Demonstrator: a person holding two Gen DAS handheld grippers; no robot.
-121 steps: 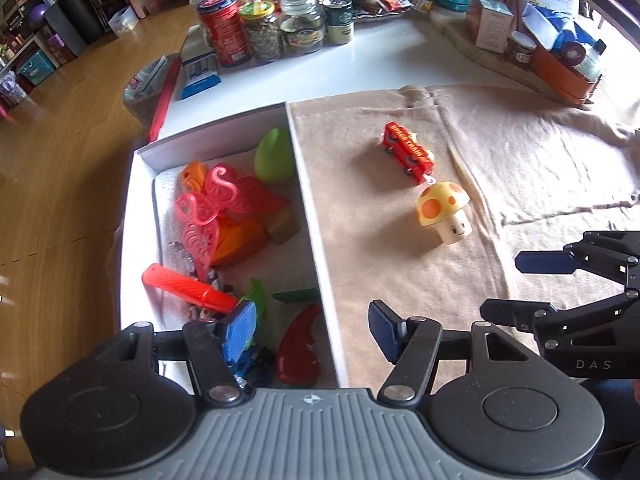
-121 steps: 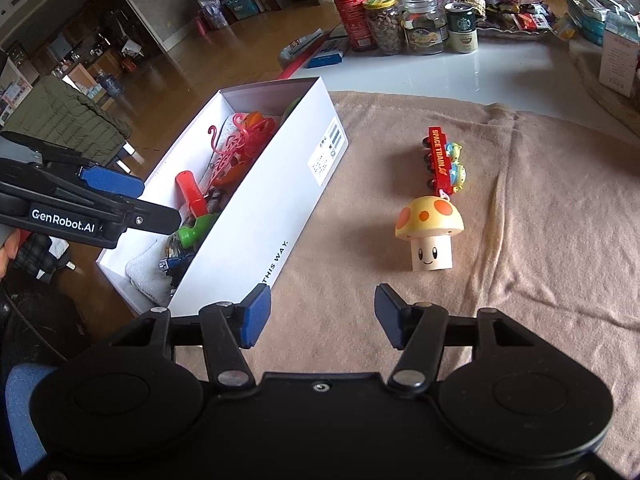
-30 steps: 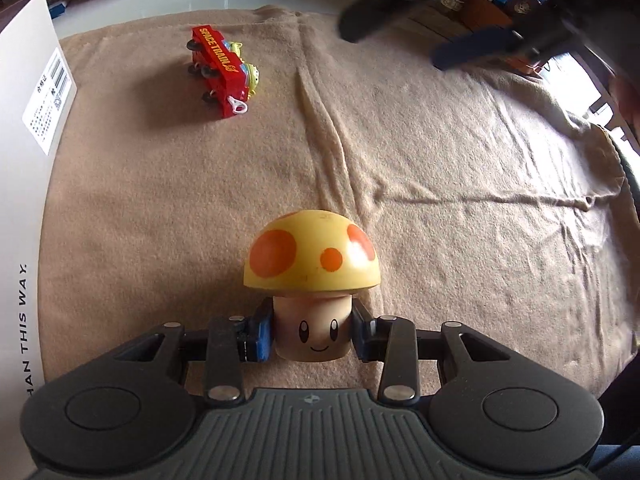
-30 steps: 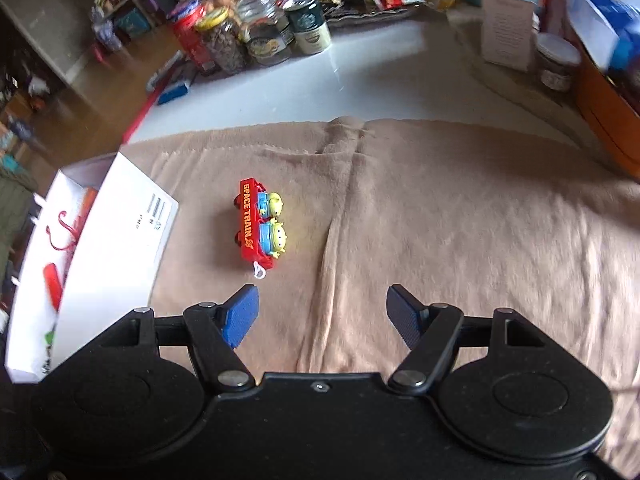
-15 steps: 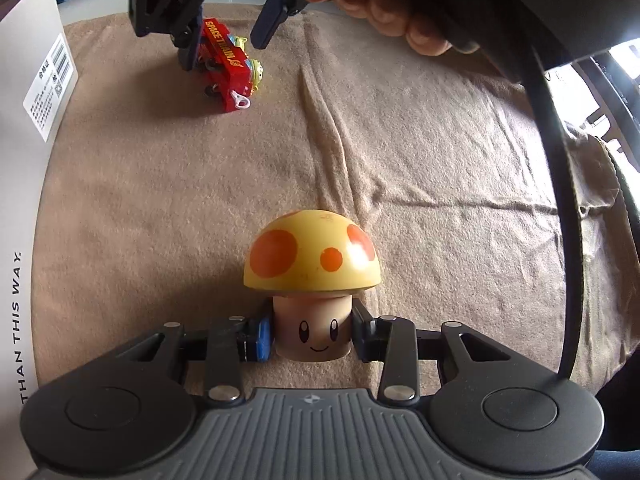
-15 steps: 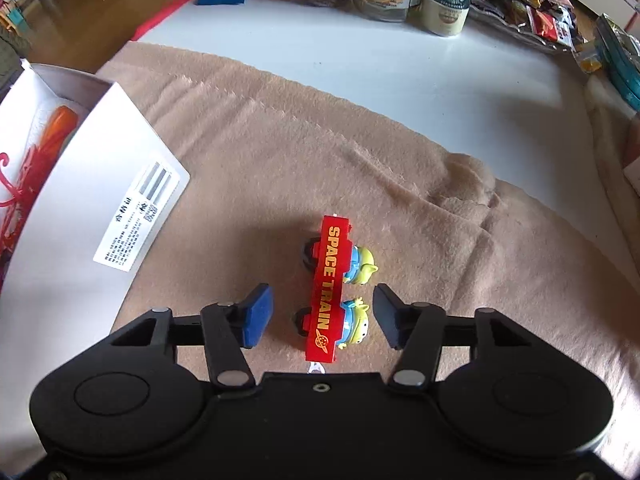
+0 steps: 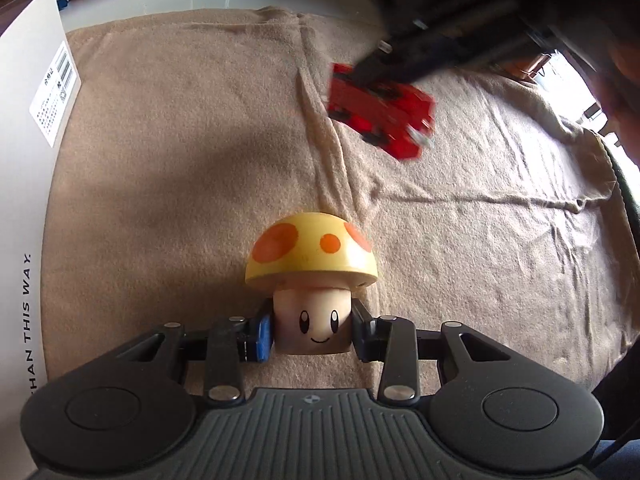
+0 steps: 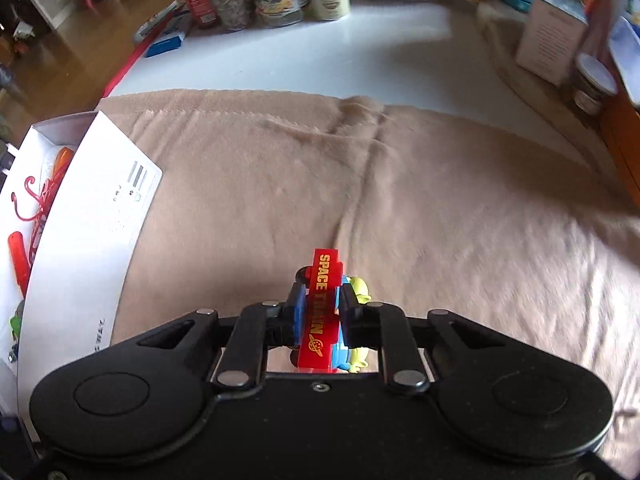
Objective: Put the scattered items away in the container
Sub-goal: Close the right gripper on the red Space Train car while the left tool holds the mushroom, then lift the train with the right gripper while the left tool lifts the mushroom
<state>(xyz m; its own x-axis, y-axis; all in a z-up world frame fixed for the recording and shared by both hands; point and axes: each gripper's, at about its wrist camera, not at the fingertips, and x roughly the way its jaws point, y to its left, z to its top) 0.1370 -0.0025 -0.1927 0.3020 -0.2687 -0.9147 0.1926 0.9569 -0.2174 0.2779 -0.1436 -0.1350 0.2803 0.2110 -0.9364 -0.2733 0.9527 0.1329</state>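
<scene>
While left hand-held gripper (image 7: 312, 330) pinches yellow mushroom toy (image 7: 312, 280), right (image 8: 322, 312) clamps red train (image 8: 322, 312).

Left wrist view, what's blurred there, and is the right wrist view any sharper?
Left wrist view: the mushroom toy in the left gripper is crisp, while the red train and the right gripper above it are smeared by motion. Right wrist view: the train in the right gripper is sharp; the beige cloth smears at the right edge.

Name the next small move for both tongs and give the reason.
Probably carry both toys over to the white box. The left tongs clamp the mushroom toy by its stem, the right tongs have just closed on the red train, and the blanket shows nothing else loose.
</scene>
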